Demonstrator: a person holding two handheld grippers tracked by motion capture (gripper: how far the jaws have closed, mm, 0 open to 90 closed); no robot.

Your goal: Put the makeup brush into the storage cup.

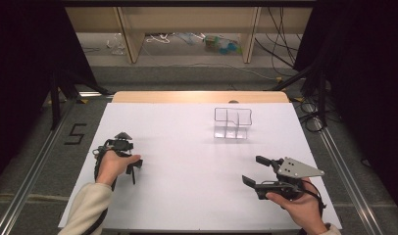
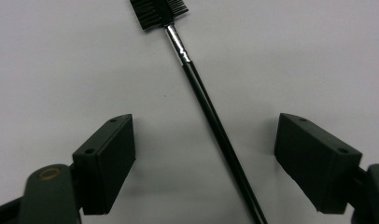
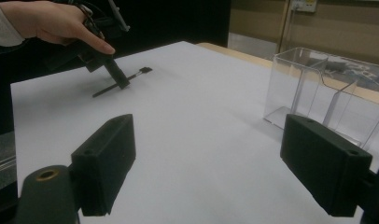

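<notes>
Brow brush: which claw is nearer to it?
Left. The left claw hangs open right over the brow brush, its handle between the jaws. The right claw is open across the table, nearer the clear organizer.

A dark digit "5" [image 1: 75,134] stands marked on the grey floor [image 1: 35,122] left of the table; it looks taped on, though the view is coarse. Nothing else reads.

Slim black brow brush [image 2: 211,116] flat on table

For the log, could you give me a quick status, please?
Left gripper open over brush, jaws astride its handle. Right gripper open, empty. Clear organizer apart.
</notes>
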